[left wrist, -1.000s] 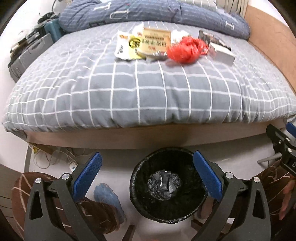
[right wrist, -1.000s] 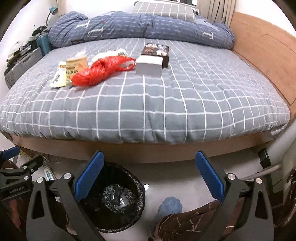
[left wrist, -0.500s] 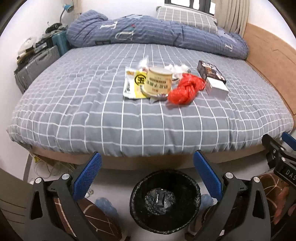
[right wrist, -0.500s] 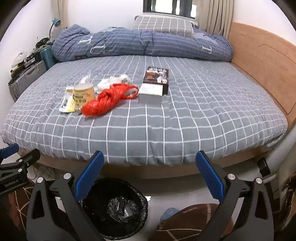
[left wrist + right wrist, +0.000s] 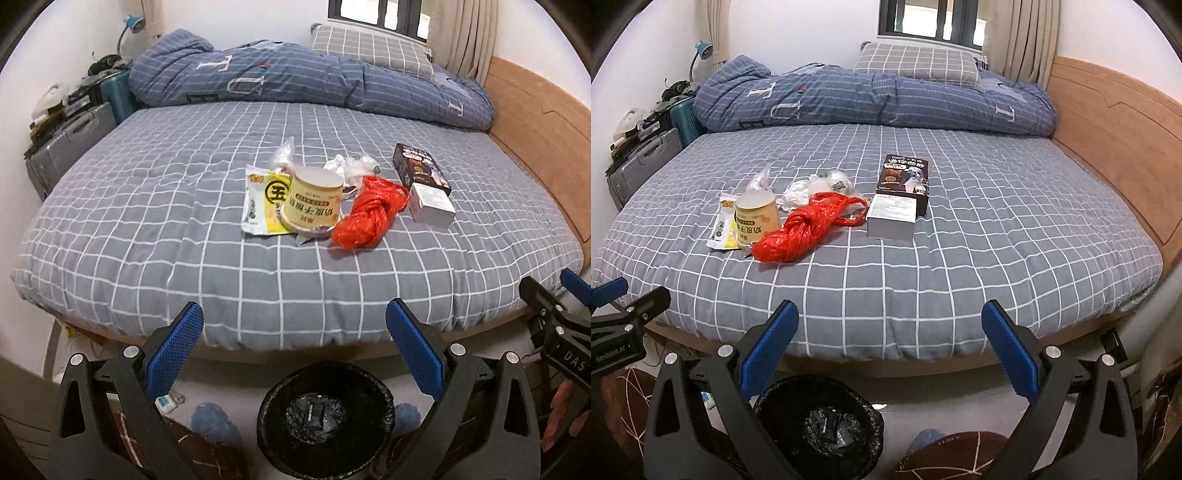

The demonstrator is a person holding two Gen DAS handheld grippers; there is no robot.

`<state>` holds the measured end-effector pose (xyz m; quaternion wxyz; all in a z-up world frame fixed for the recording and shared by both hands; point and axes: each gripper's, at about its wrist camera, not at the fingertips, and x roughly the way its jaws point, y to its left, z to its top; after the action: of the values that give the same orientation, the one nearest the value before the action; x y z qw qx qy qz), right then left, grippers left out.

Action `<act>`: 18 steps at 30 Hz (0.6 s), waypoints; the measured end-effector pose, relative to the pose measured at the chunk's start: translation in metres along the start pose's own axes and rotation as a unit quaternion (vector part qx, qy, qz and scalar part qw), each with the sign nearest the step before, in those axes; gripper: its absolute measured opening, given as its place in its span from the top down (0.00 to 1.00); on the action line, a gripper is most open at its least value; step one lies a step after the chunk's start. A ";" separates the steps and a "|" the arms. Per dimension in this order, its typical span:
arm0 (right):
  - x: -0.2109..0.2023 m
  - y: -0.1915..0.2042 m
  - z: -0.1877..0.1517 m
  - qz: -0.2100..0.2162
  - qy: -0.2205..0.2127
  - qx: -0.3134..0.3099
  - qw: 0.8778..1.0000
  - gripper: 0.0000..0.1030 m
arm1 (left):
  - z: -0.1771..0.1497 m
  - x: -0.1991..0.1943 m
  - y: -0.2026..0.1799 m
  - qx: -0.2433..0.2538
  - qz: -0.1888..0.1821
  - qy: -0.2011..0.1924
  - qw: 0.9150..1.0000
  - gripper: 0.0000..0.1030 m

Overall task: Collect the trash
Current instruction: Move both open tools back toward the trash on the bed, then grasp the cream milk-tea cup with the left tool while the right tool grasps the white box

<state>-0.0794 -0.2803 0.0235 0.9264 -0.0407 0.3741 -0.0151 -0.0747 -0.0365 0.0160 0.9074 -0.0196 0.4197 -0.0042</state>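
Trash lies together on the grey checked bed (image 5: 147, 229): a yellow-white wrapper (image 5: 260, 201), a cream paper cup (image 5: 313, 201) on its side, a red plastic bag (image 5: 369, 214), crumpled white wrap (image 5: 349, 166), a white box (image 5: 432, 205) and a dark box (image 5: 419, 168). They also show in the right wrist view: cup (image 5: 757, 218), red bag (image 5: 803, 229), white box (image 5: 892, 218), dark box (image 5: 905, 177). A black-lined bin (image 5: 325, 417) stands on the floor below the bed edge, holding a dark piece. My left gripper (image 5: 293, 350) and right gripper (image 5: 890, 350) are open and empty, short of the bed.
A rolled blue duvet (image 5: 295, 77) and pillow (image 5: 369, 48) lie at the far side. A wooden headboard (image 5: 1119, 129) runs along the right. Suitcases (image 5: 70, 136) stand at the left wall. The bin also shows in the right wrist view (image 5: 820, 424). Slippered feet are by the bin.
Both grippers have risen and tilted up, so more of the bed and the far wall shows and the bin sits lower in view. Both stay open and empty.
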 end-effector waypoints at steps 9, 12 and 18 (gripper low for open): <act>0.025 -0.003 0.021 -0.002 0.001 0.005 1.000 0.07 | 0.021 0.021 0.000 0.006 0.000 0.001 1.000 0.06; 0.036 -0.005 0.028 -0.004 0.003 0.004 1.000 0.07 | 0.031 0.035 0.002 0.006 -0.001 0.006 1.000 0.06; 0.058 -0.010 0.044 -0.007 0.008 0.012 1.000 0.07 | 0.051 0.059 0.007 0.003 0.001 0.007 1.000 0.06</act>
<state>-0.0068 -0.2906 0.0157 0.9237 -0.0316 0.3810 -0.0263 0.0024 -0.0294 0.0035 0.9046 -0.0162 0.4259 -0.0048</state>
